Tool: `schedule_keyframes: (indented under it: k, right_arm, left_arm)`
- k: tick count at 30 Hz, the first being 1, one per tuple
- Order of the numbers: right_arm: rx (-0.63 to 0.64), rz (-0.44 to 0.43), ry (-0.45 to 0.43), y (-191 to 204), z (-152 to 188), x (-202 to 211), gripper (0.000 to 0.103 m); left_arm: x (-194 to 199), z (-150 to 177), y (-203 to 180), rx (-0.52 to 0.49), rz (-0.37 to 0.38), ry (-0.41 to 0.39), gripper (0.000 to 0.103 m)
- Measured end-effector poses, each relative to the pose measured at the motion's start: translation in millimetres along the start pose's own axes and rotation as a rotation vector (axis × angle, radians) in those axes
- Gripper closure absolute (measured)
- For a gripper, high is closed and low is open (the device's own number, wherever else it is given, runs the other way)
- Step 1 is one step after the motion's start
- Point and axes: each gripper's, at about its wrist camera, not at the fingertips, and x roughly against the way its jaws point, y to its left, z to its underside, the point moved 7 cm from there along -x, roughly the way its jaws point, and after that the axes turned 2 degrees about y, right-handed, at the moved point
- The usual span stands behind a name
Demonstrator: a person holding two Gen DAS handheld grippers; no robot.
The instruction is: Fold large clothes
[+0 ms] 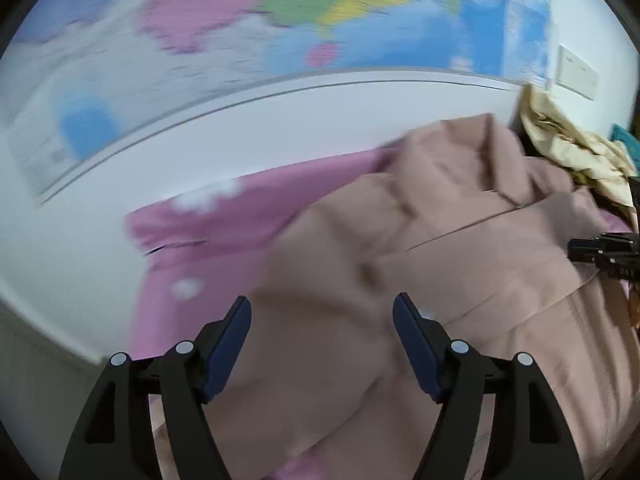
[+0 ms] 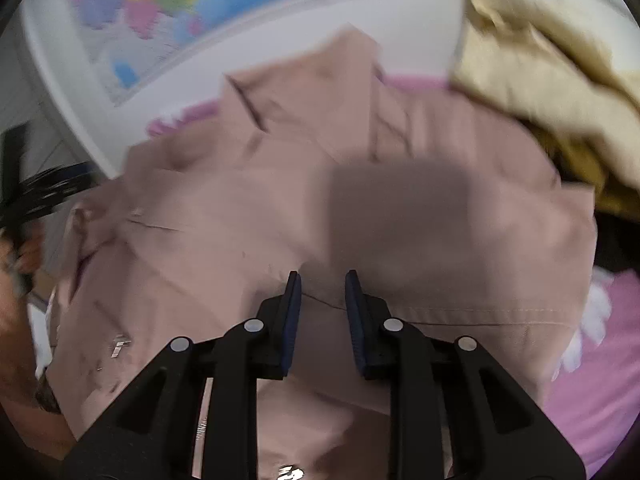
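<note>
A large dusty-beige garment [image 1: 400, 240] lies rumpled on a pink sheet [image 1: 208, 232], with seams and a folded flap showing. My left gripper [image 1: 322, 300] hovers over its near left part, open wide, with nothing between the blue pads. In the right wrist view the same garment [image 2: 260, 200] fills the middle. My right gripper [image 2: 323, 274] hangs just above a seam near the garment's front edge, jaws a narrow gap apart and no cloth pinched. The black body of the right gripper [image 1: 608, 256] pokes in at the right edge of the left wrist view.
A cream-yellow heap of clothes [image 2: 540, 60] lies at the back right, touching the beige garment. A white ledge [image 1: 240, 128] and a coloured wall map [image 1: 280, 8] stand behind. Bare pink sheet [image 2: 600, 360] shows at the right. A hand [image 2: 16, 320] is at the left edge.
</note>
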Motion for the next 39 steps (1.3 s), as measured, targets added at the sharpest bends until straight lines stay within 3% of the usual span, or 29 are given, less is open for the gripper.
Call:
schedule_keyframes:
  k: [2,5,8,12,16,21,27,29,32,35,37,39]
  right_arm:
    - [-0.028,0.013,-0.003,-7,2,2,0.081]
    - [-0.005,-0.001,-0.031,4,5,16,0.07]
    - [0.053,-0.074,-0.057,38,11,32,0.065]
    - [0.178,-0.248,-0.048,107,20,40,0.052]
    - [0.314,-0.437,0.038,197,36,18,0.05]
    - [0.408,-0.585,0.165,305,46,-33,0.045]
    - [0.438,-0.637,0.283,389,55,-93,0.044]
    - [0.41,-0.651,0.314,402,56,-108,0.049]
    - [0.377,-0.709,0.361,415,60,-118,0.1]
    - [0.395,-0.731,0.301,410,46,-91,0.101]
    - [0.393,-0.77,0.253,396,27,-58,0.101]
    - [0.433,-0.746,0.171,372,2,-14,0.101]
  left_arm:
    - [10,17,22,0.017,-0.079,0.007,0.032]
    - [28,54,51,0.055,-0.15,0.03,0.029]
    - [33,79,72,0.095,-0.165,0.073,0.029]
    - [29,103,90,0.113,-0.205,0.128,0.029]
    - [28,109,95,0.179,-0.137,0.121,0.029]
    - [38,105,93,0.196,-0.118,0.085,0.03]
    - [60,98,93,0.205,-0.123,0.031,0.03]
    - [67,97,96,0.217,-0.127,0.012,0.03]
    - [78,95,107,0.246,-0.136,-0.015,0.03]
    - [91,93,114,0.271,-0.119,-0.044,0.03]
    - [104,88,116,0.292,-0.055,-0.083,0.03]
    - [120,79,113,0.294,0.012,-0.145,0.03]
